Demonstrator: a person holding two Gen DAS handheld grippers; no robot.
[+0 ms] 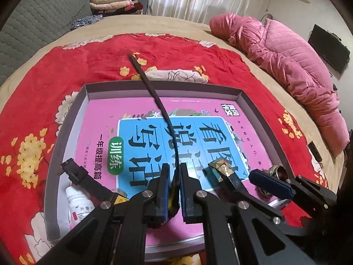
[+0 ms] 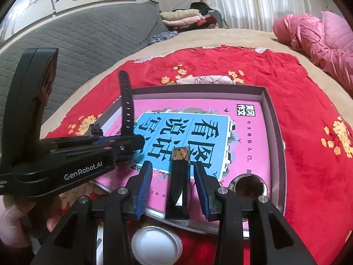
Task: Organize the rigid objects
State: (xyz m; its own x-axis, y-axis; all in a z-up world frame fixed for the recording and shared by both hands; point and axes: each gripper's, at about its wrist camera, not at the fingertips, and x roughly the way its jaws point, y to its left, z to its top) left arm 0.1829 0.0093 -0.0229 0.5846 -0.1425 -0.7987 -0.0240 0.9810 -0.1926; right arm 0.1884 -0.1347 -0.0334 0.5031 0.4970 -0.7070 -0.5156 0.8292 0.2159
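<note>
At the far left of the left wrist view a white bottle point(image 1: 76, 205) stands in the near corner of the grey tray point(image 1: 66, 132), its lower half hidden behind the gripper linkage. The tray sits on a red floral blanket point(image 1: 88, 61) and holds a pink book point(image 1: 106, 114) flat on its floor. Over the book, the left gripper point(image 1: 175, 187) is clamped on a black watch strap point(image 1: 154, 92), which rises from between the pads and leans away past the tray's far wall (whatever body the strap joins is buried between the pads and hard to make out).

Further right, a black rectangular block point(image 2: 178, 183) with a worn gold-flecked top stands between the fingers of the right gripper point(image 2: 173, 190); the blue pads point(image 2: 144, 190) stand apart with a gap on each side of the block, touching neither face. Its base is at the tray's near edge. Rightmost, a metal ring-shaped piece point(image 2: 248, 184) lies in the tray's near corner, partly cut off by the gripper linkage. A white round lid point(image 2: 156, 245) shows below, half hidden.
</note>
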